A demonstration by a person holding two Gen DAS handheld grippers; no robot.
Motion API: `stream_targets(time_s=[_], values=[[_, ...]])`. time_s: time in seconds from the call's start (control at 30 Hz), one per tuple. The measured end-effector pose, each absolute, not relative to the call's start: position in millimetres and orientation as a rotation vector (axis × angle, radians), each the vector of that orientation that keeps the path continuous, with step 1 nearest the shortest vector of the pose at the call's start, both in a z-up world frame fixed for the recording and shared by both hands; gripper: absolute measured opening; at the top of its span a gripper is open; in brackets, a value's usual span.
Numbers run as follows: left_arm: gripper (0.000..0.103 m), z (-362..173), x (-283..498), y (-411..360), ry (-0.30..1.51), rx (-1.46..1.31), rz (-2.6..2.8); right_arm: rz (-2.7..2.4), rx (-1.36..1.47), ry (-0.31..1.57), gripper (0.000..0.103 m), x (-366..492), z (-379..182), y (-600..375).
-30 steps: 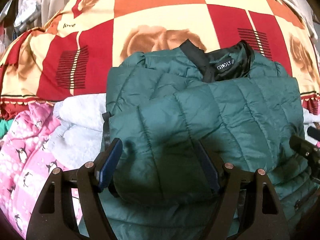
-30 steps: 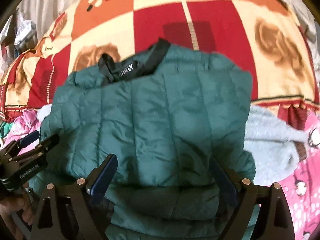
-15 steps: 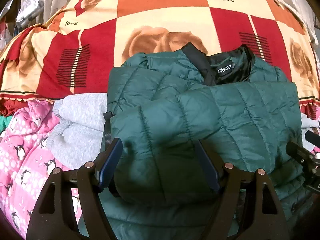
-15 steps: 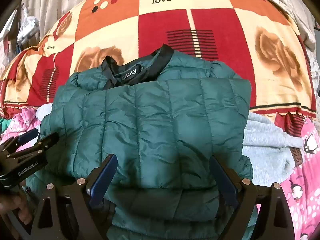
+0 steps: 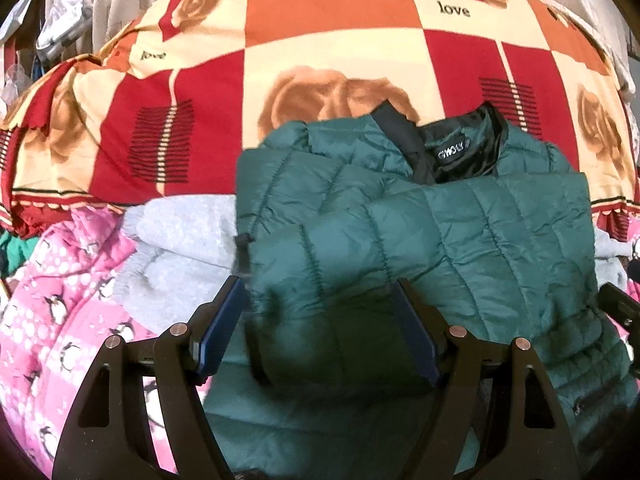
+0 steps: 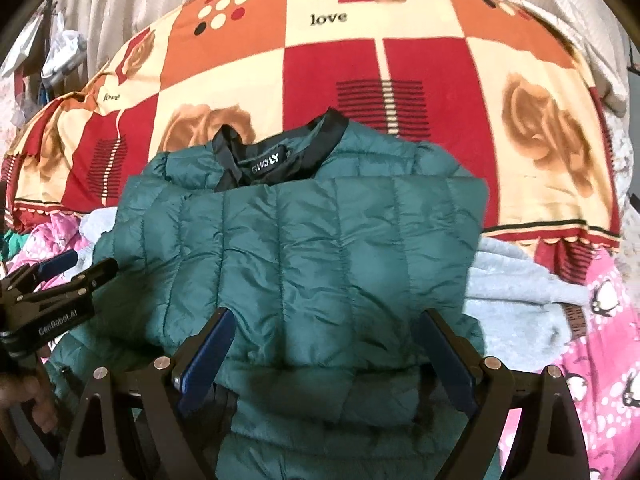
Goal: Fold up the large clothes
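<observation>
A dark green quilted jacket (image 5: 460, 240) lies folded on the bed, with its black collar and label (image 6: 268, 166) at the far end. My left gripper (image 5: 318, 284) hovers open over the jacket's near left corner, and the folded edge shows between its blue pads without being pinched. My right gripper (image 6: 326, 314) stands open, wider still, over the near middle of the jacket (image 6: 304, 248). The left gripper (image 6: 60, 276) also shows at the left edge of the right wrist view, with a hand (image 6: 24, 396) below it.
The red, orange and cream bedspread (image 5: 320, 40) printed with roses covers the bed beyond the jacket. A grey fleece garment (image 5: 180, 248) sticks out from under the jacket on both sides. Pink penguin-print fabric (image 5: 60, 320) lies along the near edge. Curtains hang behind the bed.
Both grippers have drawn back and risen a little, so more of the bedspread shows. The jacket lies as it did. Both pairs of jaws stand as wide as before.
</observation>
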State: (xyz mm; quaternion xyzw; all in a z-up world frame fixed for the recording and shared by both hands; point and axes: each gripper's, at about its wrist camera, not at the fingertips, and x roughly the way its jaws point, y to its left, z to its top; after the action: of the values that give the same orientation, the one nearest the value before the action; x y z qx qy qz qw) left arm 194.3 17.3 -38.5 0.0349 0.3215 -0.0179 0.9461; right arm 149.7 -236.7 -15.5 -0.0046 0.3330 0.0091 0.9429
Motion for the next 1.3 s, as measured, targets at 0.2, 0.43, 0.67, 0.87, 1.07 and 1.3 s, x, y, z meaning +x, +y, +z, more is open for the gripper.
stream_targets(time_s=[0.2,0.43,0.67,0.87,1.07,1.3], values=[[0.076,-25,162,57,0.668,0.049,-0.069,0.04,-0.037,0.69,0.092,86,6,-268],[0.076,-41,124,125,0.731,0.018,-0.014,0.032,0.116,0.758,0.092,-3,-15,-334],[0.076,-74,76,158,0.834,0.025,-0.021,0.129,0.243,0.867,0.088,-41,-60,-367],[0.076,-97,52,181,0.91,-0.103,-0.029,0.288,0.41,0.95,0.08,-38,-100,-365],[0.076,-103,41,172,0.945,-0.22,-0.153,0.406,0.47,0.874,0.079,-41,-91,-354],[0.076,-122,39,155,1.031,-0.247,-0.254,0.354,0.464,0.965,0.078,-34,-109,-350]])
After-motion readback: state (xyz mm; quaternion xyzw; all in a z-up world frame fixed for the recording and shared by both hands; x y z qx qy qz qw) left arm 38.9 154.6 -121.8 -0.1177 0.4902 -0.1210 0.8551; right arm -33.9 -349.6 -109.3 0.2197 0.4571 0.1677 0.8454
